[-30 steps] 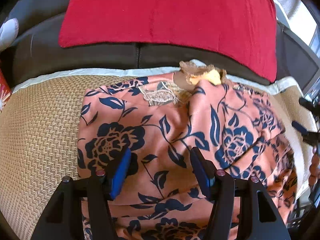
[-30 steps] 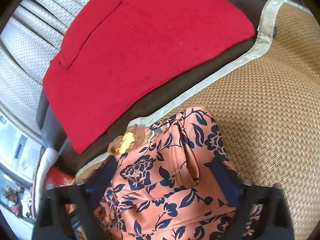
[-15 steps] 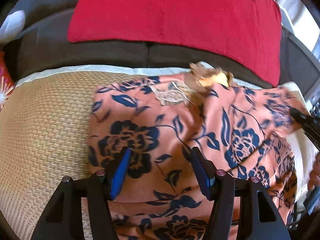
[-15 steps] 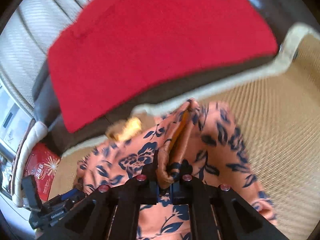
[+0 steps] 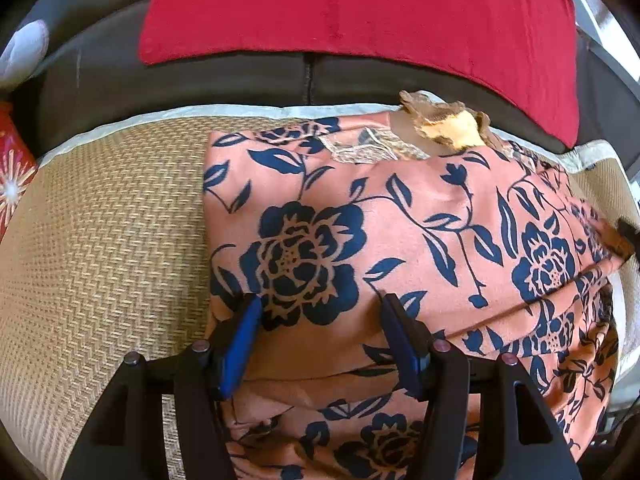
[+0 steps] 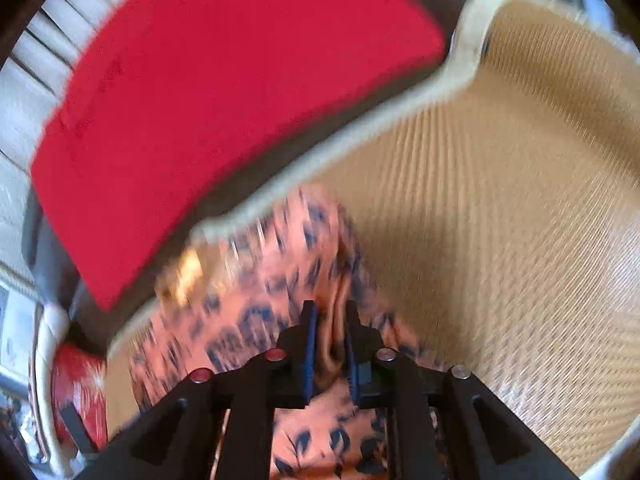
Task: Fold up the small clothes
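An orange garment [image 5: 400,216] with dark blue flowers lies on a woven tan mat [image 5: 100,248]; a yellow and brown collar piece [image 5: 448,124] shows at its far edge. My left gripper [image 5: 320,312] is open, its blue pads resting over the garment's near part with nothing between them. In the blurred right wrist view, my right gripper [image 6: 330,320] is shut on a pinched ridge of the garment [image 6: 260,280] and holds it raised off the mat [image 6: 500,200]. The right gripper's tip shows in the left wrist view [image 5: 628,236] at the garment's right edge.
A red cloth [image 5: 360,12] lies over the dark sofa back [image 5: 200,80] behind the mat; it also shows in the right wrist view [image 6: 200,100]. A red patterned box [image 5: 12,180] stands at the far left. The mat's pale border [image 5: 200,114] runs along the back.
My right gripper closed on a fold at the garment's right edge and is pulling it up and across. The garment's right side has spread. My left gripper stayed open as its view shifted.
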Demonstrator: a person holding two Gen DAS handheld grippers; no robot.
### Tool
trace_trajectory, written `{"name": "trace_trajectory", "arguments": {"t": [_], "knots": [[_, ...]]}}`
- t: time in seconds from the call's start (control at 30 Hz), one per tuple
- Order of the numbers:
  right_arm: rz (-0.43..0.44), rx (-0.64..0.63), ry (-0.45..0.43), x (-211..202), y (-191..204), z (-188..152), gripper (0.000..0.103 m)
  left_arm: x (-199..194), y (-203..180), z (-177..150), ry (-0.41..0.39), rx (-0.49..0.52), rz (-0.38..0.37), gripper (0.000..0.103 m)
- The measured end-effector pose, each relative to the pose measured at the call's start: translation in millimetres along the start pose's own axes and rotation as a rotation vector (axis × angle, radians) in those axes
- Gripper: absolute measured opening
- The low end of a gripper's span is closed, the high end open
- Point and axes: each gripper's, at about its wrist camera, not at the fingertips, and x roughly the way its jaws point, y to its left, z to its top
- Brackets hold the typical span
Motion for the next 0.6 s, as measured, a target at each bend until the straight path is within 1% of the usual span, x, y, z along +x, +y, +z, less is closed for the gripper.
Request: {"name": "trace_trajectory", "arguments": {"t": [0.03,0.07,0.1,0.17,0.2,0.27,0.3,0.33,0.37,0.43,0.47,0.5,0.53,0.57,0.6], "knots": [[0.010,-0.023,-0.041,-7.8,2.9,1.6,0.027,-3.0,2.9,0.4,-0.011,-0.010,-0.005,0.063],[0.045,-0.074,-0.063,-9.1,14.0,1.9,0.030,-7.6,5.3,1.6,-0.031,-0.022,-0.014,0.063],[0.075,-0.115,-0.042,-4.1,23.2,0.1,0.031,-12.6,6.4,3.0,-0.052,-0.024,-0.023,0.063],[0.103,-0.169,0.059,24.4,43.8,-13.3,0.031,-17.1,5.9,4.1,-0.073,-0.010,-0.014,0.063],[0.091,-0.188,0.106,37.4,49.0,-19.1,0.031,-15.0,4.9,5.4,-0.068,-0.001,0.000,0.063],[0.005,-0.227,0.227,74.7,58.6,-34.2,0.032,-2.8,0.6,5.6,-0.017,0.018,0.036,0.063],[-0.005,-0.239,0.225,81.2,60.5,-36.8,0.032,4.3,0.5,3.7,0.013,0.021,0.041,0.063],[-0.009,-0.275,0.181,77.5,67.9,-37.0,0.031,5.0,0.1,1.8,0.010,0.023,0.042,0.063],[-0.003,-0.292,0.177,76.2,72.6,-37.0,0.031,1.9,-1.2,2.3,-0.003,0.029,0.044,0.063],[0.072,-0.300,0.123,64.4,83.8,-37.0,0.031,-7.1,-4.5,4.0,-0.038,0.032,0.009,0.063],[0.105,-0.314,0.106,60.2,90.2,-39.4,0.031,-9.9,-5.0,4.7,-0.051,0.029,0.002,0.063],[0.127,-0.333,0.111,61.2,97.7,-42.5,0.031,-9.2,-5.1,4.6,-0.045,0.027,0.013,0.065],[0.148,-0.353,0.141,65.4,105.8,-47.9,0.031,-3.3,-6.1,3.5,-0.016,0.032,0.027,0.066],[0.161,-0.385,0.229,80.1,114.1,-59.5,0.034,1.6,-7.6,2.5,0.009,0.040,0.029,0.066],[0.154,-0.404,0.292,94.3,121.3,-62.5,0.035,4.2,-9.6,0.4,0.024,0.051,0.039,0.066]]}}
